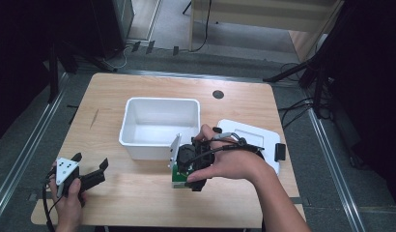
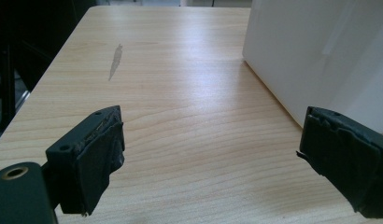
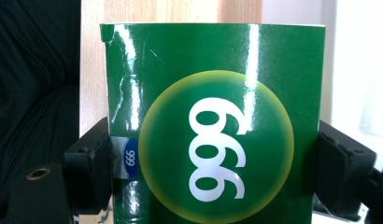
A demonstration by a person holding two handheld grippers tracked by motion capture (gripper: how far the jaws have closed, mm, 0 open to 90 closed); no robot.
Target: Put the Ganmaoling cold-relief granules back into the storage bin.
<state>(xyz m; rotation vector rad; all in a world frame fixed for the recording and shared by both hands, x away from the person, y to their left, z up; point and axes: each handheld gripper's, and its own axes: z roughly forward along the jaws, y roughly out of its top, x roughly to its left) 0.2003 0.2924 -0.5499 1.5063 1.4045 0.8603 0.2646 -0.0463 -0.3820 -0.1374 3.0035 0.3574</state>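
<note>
1. Green box [image 3: 213,126] clamped between right gripper [image 1: 186,166] jaws, held off the surface [image 1: 138,193], white bin [image 1: 160,126] just beyond.
2. Left gripper [image 1: 92,175] open, empty.
3. Step: carrying. Next, likely: lift over bin rim, release inside.

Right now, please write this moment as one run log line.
right gripper: shut on green box, lifted beside white bin | left gripper: open, nothing between, low over table | lid: on table

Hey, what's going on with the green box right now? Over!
Right gripper shut on green box, beside white bin. Left gripper open, nothing between. Path looks clear.
</note>
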